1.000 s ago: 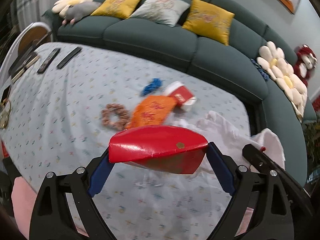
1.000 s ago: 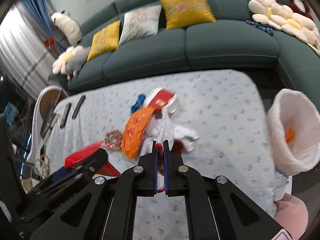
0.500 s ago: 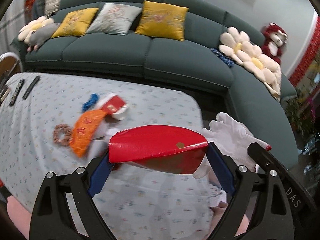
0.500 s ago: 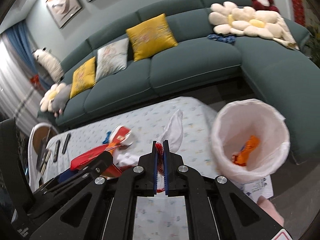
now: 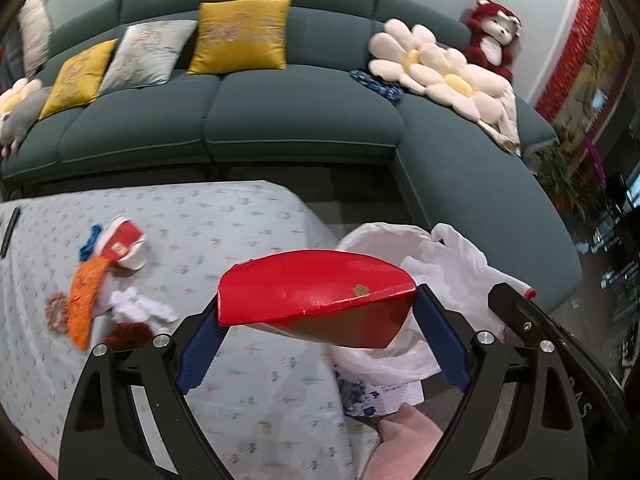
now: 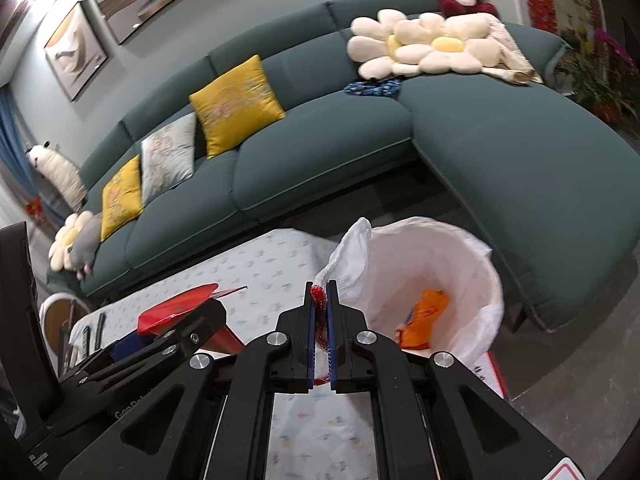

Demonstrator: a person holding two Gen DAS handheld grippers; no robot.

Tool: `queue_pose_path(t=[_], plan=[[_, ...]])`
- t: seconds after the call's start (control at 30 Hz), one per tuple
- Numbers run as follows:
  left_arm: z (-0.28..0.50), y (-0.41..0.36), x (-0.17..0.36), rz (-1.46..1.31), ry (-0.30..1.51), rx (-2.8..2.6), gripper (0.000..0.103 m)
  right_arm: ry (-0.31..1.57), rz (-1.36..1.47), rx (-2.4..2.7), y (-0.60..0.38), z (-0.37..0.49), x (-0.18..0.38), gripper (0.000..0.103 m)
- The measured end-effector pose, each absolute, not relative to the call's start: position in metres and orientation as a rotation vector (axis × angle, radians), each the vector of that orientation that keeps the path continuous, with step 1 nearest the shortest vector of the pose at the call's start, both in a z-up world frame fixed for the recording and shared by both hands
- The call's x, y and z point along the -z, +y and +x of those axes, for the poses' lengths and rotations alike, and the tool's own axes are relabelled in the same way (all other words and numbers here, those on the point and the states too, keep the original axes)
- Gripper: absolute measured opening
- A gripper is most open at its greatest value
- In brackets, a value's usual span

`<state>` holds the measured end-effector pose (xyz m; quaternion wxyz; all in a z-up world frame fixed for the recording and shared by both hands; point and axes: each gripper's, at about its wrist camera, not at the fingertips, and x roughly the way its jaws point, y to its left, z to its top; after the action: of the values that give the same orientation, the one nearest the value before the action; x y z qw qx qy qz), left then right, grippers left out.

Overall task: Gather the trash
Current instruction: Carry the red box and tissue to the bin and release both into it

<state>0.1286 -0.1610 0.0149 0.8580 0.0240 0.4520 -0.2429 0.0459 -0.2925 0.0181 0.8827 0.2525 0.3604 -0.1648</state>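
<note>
Both hands have swung off the clutter and over toward the bin (image 6: 432,264), which was at the edge of view a second ago and now sits just ahead of both sets of jaws.

The left gripper (image 5: 316,316) has its jaws spread wide and pressed on the two ends of a flattened red carton (image 5: 312,292), held crosswise so it can drop straight in. The right gripper (image 6: 320,320) has its jaws pressed together, pinching a white plastic bag (image 6: 352,260) by a red-edged bit; the bag stands up beyond the tips, right at the bin's near rim. An orange wrapper (image 6: 424,316) already lies inside.

Back to the left of the left jaws, more trash waits on the surface (image 5: 240,232): an orange packet (image 5: 84,296), a red-and-white cup (image 5: 122,242), crumpled tissue (image 5: 140,306).

Hard to say what the red strip in the right jaws is. The carton hides most of the bin's mouth from the left camera, and the bin's base is cut off.
</note>
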Motion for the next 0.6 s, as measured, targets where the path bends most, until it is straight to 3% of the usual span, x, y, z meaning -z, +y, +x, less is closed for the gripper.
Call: queue_pose_path(t=[0.6], plan=[[0.162, -0.232, 0.012, 0.023, 1.053, 0.612, 0.094, 0.800, 0.581, 0.415, -0.355, 0.057, 0.021, 0.006]])
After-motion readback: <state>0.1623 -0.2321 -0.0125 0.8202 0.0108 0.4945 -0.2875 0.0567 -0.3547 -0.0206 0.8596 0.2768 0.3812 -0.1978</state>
